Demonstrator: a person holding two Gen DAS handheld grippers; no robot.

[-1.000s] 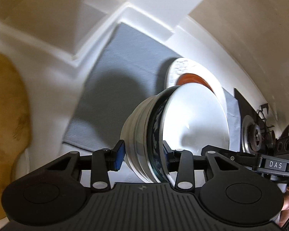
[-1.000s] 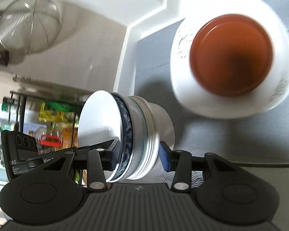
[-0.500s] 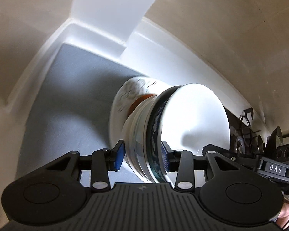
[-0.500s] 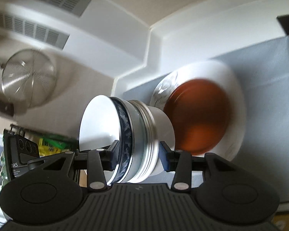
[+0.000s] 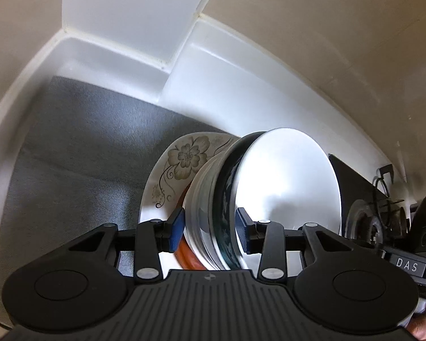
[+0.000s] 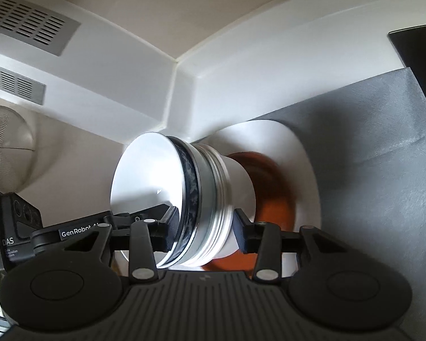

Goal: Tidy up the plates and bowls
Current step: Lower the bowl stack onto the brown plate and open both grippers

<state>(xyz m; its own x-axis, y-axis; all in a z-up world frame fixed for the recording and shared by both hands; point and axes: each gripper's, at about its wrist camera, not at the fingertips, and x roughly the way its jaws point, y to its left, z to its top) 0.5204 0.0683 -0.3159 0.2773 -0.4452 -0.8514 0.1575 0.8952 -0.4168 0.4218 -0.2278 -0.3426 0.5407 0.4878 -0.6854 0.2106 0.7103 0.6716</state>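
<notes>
A stack of bowls (image 5: 258, 199), tipped on its side, fills the lower centre of both wrist views, carried between two grippers. The left gripper (image 5: 210, 234) has its jaws clamped across the stack's rims, blue pads on either side. The right gripper (image 6: 204, 228) straddles the opposite edge, its jaws closing on the rims. Behind the stack, a flowered plate (image 5: 181, 170) bearing an orange dish (image 6: 269, 187) lies on a grey mat (image 5: 79, 153) covering the white desk (image 5: 227, 85).
</notes>
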